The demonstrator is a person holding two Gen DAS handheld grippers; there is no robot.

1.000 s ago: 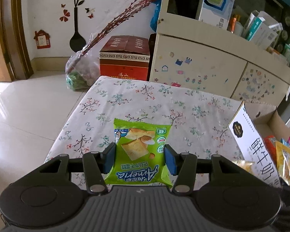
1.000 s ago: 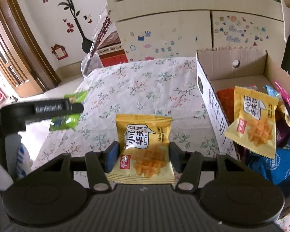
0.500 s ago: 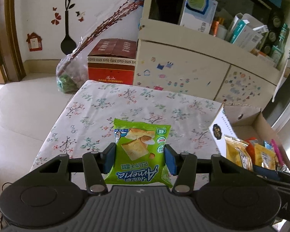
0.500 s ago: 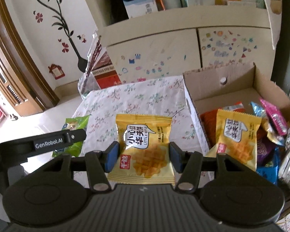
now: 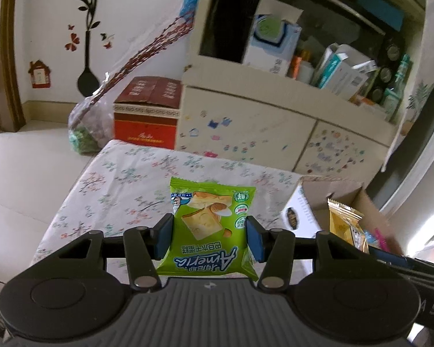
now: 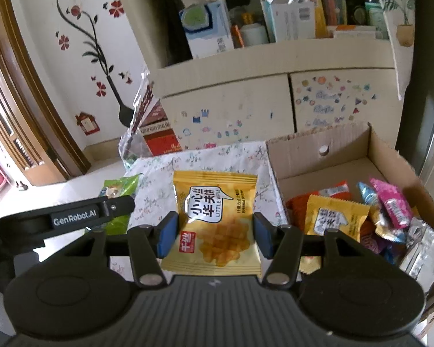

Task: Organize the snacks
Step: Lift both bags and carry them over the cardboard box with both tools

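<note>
My left gripper (image 5: pixel 209 238) is shut on a green biscuit packet (image 5: pixel 209 225) and holds it above the floral-cloth table (image 5: pixel 124 182). My right gripper (image 6: pixel 215 235) is shut on a yellow waffle packet (image 6: pixel 214 219), held above the table beside the open cardboard box (image 6: pixel 390 156). The box holds several snack packets, among them another yellow waffle packet (image 6: pixel 332 217) and a pink one (image 6: pixel 393 205). The left gripper's arm (image 6: pixel 72 217) with the green packet (image 6: pixel 118 188) shows at left in the right wrist view. The yellow packet (image 5: pixel 345 225) shows at right in the left wrist view.
A cream cabinet (image 5: pixel 275 121) with stickers and cluttered shelves stands behind the table. A red carton (image 5: pixel 147 112) and a plastic bag (image 5: pixel 86 127) with red twigs sit on the floor at its left. A wooden door frame (image 6: pixel 29 110) is at far left.
Both grippers have risen with their packets still gripped, and the views tilted up so more of the shelves shows. The box and its contents now sit lower and nearer the right gripper.
</note>
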